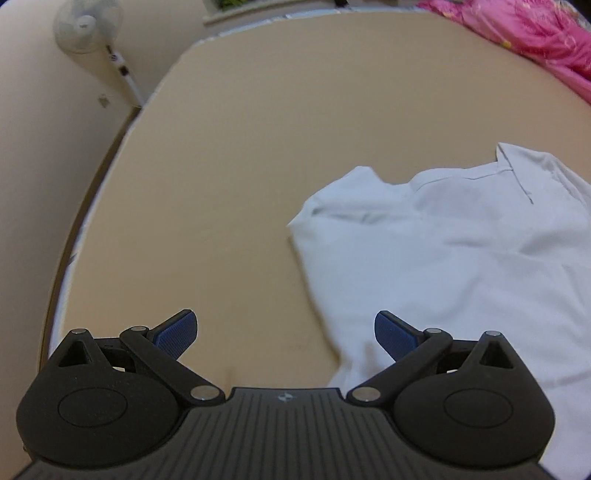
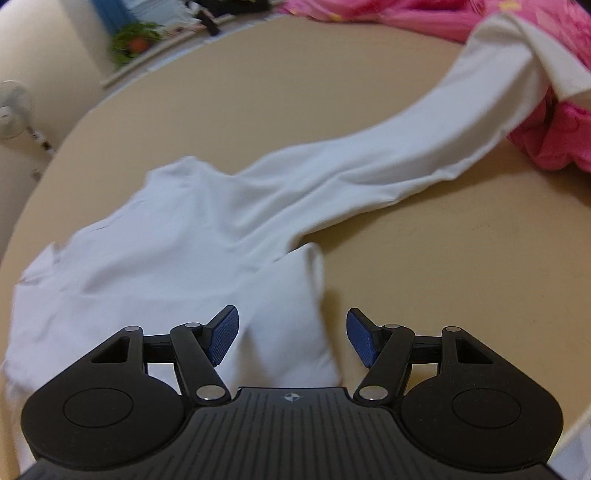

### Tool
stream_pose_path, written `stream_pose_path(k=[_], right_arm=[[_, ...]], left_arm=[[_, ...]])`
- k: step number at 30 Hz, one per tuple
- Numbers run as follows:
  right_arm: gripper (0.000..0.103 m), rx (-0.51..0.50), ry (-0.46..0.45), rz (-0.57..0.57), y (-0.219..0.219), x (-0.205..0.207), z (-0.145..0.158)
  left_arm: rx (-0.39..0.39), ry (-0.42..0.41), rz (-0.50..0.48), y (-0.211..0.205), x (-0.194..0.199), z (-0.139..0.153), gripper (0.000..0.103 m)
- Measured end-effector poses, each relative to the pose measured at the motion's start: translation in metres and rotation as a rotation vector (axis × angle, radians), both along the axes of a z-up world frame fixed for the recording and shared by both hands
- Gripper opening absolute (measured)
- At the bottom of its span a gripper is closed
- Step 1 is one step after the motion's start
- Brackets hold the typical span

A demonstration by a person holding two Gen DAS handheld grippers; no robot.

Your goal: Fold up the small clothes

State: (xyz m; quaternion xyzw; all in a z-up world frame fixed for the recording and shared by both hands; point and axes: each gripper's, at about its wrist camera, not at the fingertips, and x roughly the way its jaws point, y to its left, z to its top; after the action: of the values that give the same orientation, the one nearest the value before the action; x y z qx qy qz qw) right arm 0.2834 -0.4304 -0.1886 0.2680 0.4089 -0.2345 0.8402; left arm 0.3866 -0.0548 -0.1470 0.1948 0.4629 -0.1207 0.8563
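Observation:
A white long-sleeved shirt [image 1: 443, 258] lies on a tan surface [image 1: 221, 166]. In the left wrist view its left side edge and collar show, with the left sleeve folded in. My left gripper [image 1: 285, 334] is open and empty, above the shirt's lower left edge. In the right wrist view the shirt [image 2: 184, 251] lies spread, and its right sleeve [image 2: 406, 147] stretches out to the far right onto pink bedding. My right gripper [image 2: 291, 338] is open and empty, over the shirt's right side edge.
Pink bedding [image 2: 554, 129] lies at the far right; it also shows in the left wrist view [image 1: 535, 33]. A standing fan [image 1: 88, 26] is beyond the surface's left edge. A window sill with a plant [image 2: 136, 37] is at the back.

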Motion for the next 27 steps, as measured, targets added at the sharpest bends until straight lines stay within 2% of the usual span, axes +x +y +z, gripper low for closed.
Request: stream_pose_path(k=[2, 4, 5, 6, 7, 8, 12, 14, 16, 18, 20, 22, 23, 24, 25, 26, 27], right_arm=[[0.067, 0.066, -0.022, -0.010, -0.011, 0.000, -0.008], [0.059, 0.139, -0.066, 0.046, -0.014, -0.003, -0.006], [0.042, 0.155, -0.091, 0.103, -0.011, -0.003, 0.000], [0.025, 0.145, -0.111, 0.162, -0.005, -0.004, 0.009], [0.016, 0.115, -0.130, 0.228, 0.004, -0.003, 0.022], [0.009, 0.086, -0.147, 0.288, 0.013, -0.001, 0.034], [0.006, 0.032, -0.244, 0.468, 0.046, 0.019, 0.092], [0.006, 0.043, -0.315, 0.490, 0.051, 0.036, 0.122], [0.006, 0.078, -0.325, 0.438, 0.039, 0.055, 0.136], [0.006, 0.107, -0.305, 0.355, 0.021, 0.076, 0.128], [0.008, 0.137, -0.203, 0.270, -0.001, 0.105, 0.093], [0.008, 0.134, -0.042, 0.196, -0.017, 0.127, 0.047], [0.008, 0.137, 0.015, 0.170, -0.022, 0.130, 0.029], [0.008, 0.155, 0.019, 0.171, -0.025, 0.128, 0.017], [0.008, 0.172, -0.002, 0.163, -0.028, 0.122, 0.011], [0.008, 0.185, -0.028, 0.161, -0.029, 0.115, 0.009], [0.008, 0.192, -0.045, 0.166, -0.030, 0.109, 0.010]], left_arm=[[0.006, 0.052, -0.029, -0.025, 0.020, -0.013, 0.103], [0.014, 0.102, -0.043, -0.042, 0.045, -0.030, 0.103], [0.017, 0.109, -0.038, -0.050, 0.062, -0.037, 0.099], [0.018, 0.112, -0.023, -0.054, 0.066, -0.044, 0.069], [0.014, 0.119, -0.005, -0.054, 0.068, -0.049, 0.036], [0.002, 0.133, 0.024, -0.053, 0.073, -0.052, 0.007], [-0.169, 0.084, 0.103, -0.023, 0.084, -0.029, 0.005], [-0.192, 0.042, 0.159, 0.003, 0.091, -0.019, 0.000], [-0.146, 0.007, 0.233, 0.027, 0.105, -0.019, 0.000], [-0.150, 0.044, 0.298, 0.050, 0.123, -0.027, 0.000], [-0.130, 0.070, 0.343, 0.058, 0.134, -0.037, 0.000], [-0.173, 0.106, 0.341, 0.059, 0.135, -0.038, 0.005], [-0.218, 0.133, 0.320, 0.057, 0.133, -0.038, 0.017], [-0.260, 0.148, 0.288, 0.052, 0.130, -0.036, 0.040], [-0.282, 0.145, 0.256, 0.046, 0.126, -0.033, 0.056], [-0.288, 0.126, 0.221, 0.037, 0.121, -0.029, 0.083], [-0.286, 0.095, 0.181, 0.028, 0.117, -0.024, 0.094]])
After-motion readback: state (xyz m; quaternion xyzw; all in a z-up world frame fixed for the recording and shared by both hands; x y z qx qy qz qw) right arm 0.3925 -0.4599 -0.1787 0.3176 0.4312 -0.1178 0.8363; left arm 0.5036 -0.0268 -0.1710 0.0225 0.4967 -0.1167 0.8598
